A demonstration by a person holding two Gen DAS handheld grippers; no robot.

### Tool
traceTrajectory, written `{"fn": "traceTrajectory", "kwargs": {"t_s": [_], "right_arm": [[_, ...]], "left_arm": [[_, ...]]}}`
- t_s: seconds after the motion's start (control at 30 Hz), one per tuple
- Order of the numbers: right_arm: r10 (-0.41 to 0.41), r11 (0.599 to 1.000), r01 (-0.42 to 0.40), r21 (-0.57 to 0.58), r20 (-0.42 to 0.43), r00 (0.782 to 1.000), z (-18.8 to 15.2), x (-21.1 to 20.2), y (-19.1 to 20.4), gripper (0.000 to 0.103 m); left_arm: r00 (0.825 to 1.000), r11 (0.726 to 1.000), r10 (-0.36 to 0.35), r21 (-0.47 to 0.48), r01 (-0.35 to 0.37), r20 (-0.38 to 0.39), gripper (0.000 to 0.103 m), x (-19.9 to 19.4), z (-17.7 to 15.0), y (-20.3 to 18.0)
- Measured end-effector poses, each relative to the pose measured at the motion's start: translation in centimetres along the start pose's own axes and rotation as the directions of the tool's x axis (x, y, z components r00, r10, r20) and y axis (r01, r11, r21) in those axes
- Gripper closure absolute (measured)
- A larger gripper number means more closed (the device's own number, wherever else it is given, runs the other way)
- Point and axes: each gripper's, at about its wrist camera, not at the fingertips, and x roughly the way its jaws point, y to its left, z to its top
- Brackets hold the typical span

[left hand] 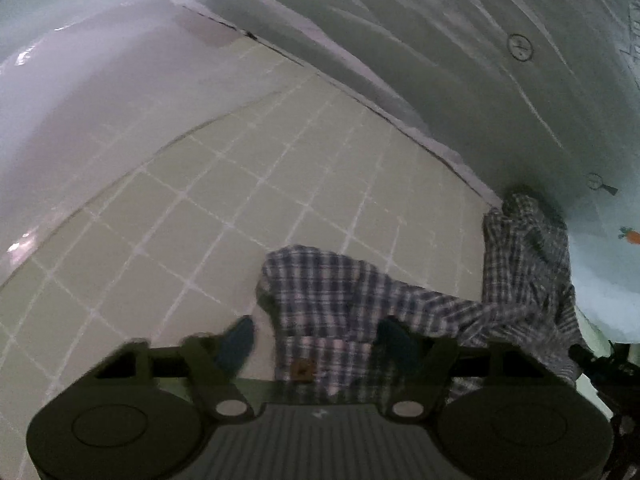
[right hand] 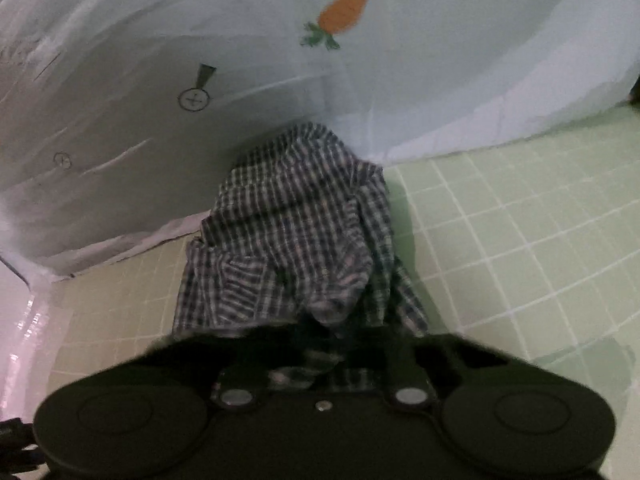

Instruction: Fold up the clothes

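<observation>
Each camera sits on its gripper, looking forward and steeply down, close over the green gridded tabletop (left hand: 248,200). Both views share the plaid shirt (right hand: 296,232), the pale sheet behind it, and its carrot print (right hand: 346,10).

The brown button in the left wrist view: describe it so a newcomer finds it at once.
Start at the green grid mat, then the plaid shirt bunched on it. The brown button sits on the shirt's lower edge between the left tool fingers, the only solid brown spot on the checks.

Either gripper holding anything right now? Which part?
Right gripper is shut on a bunched fold of the plaid shirt. Left gripper straddles the shirt's buttoned edge; whether it pinches it cannot be told.
</observation>
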Motion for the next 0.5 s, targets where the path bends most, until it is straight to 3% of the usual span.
{"fn": "traceTrajectory", "kwargs": {"t_s": [0.03,0.13,0.33,0.5], "right_arm": [[-0.008,1.000,0.008,-0.002,0.019,1.000,0.3,-0.4,-0.3,0.100],[-0.055,0.998,0.055,-0.005,0.093,0.994,1.7,-2.0,-1.3,0.100],[-0.157,0.988,0.152,0.039,0.236,0.959,6.8,-4.1,-4.5,0.100],[-0.190,0.982,0.187,0.036,0.191,0.963,8.0,-1.5,-6.2,0.100]], "left_arm": [[1.000,1.000,-0.009,-0.005,0.009,-0.003,0.084,0.3,0.0,-0.3],[0.998,0.998,-0.056,0.000,0.056,0.012,0.085,0.8,0.2,-1.7],[0.986,0.984,-0.159,0.088,0.154,0.058,0.086,1.0,2.4,-6.9],[0.990,0.990,-0.120,0.081,0.113,0.076,0.086,2.5,3.9,-7.7]]}}
